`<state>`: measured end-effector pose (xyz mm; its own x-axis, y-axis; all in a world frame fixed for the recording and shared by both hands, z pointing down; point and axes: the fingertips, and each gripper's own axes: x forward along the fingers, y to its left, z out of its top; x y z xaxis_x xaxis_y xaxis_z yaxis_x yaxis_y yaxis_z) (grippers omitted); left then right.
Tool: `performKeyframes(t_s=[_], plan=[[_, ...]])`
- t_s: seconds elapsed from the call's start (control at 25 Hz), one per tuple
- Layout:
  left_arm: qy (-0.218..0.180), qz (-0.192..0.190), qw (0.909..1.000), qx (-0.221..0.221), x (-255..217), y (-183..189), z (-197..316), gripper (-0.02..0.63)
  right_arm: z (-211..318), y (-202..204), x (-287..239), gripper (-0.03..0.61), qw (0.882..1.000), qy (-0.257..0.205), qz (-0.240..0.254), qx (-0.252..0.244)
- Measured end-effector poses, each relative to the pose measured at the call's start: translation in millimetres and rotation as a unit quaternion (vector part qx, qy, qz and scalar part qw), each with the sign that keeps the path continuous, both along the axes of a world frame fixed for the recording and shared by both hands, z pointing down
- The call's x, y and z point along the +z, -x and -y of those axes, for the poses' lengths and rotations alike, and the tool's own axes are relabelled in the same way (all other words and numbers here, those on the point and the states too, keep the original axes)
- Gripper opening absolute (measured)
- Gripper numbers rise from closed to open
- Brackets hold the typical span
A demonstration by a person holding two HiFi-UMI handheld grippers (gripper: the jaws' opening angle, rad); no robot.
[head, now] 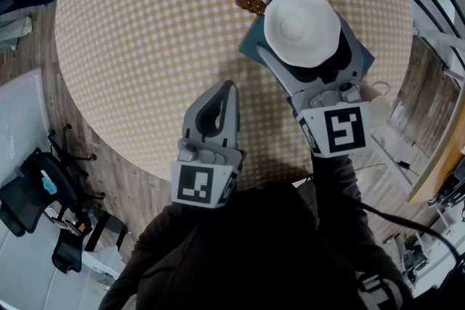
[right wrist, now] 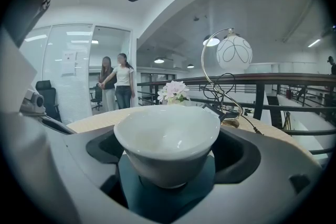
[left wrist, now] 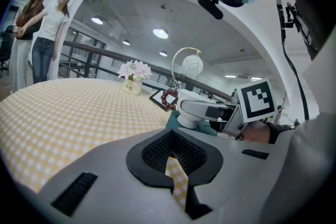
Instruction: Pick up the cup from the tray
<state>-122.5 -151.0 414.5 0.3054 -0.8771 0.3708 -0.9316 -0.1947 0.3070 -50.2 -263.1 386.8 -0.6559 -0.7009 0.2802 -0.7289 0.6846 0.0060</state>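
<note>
The cup (right wrist: 167,134), seated on the tray (right wrist: 168,194), is bracketed by the right gripper's (head: 309,47) parted jaws, firm contact being unconfirmed, while the left gripper (head: 231,87), closed and empty, is held well off to its left.

White cup (head: 301,27), empty, upright, clamped in right gripper (right wrist: 169,160); sits over dark teal tray (head: 254,40), contact unclear.
</note>
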Motion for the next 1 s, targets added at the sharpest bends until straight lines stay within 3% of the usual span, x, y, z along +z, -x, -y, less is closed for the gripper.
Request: performKeyframes(t_s=[0.44,1.0], plan=[[-0.01,0.002,0.9999,-0.004,-10,5,-6,0.003,-6,-13,-12,0.465,0.998,-0.007,0.048,0.04],[-0.033,-0.001,0.9992,-0.024,-30,10,-19,0.003,-28,7,-39,0.464,0.997,-0.017,0.073,0.003]])
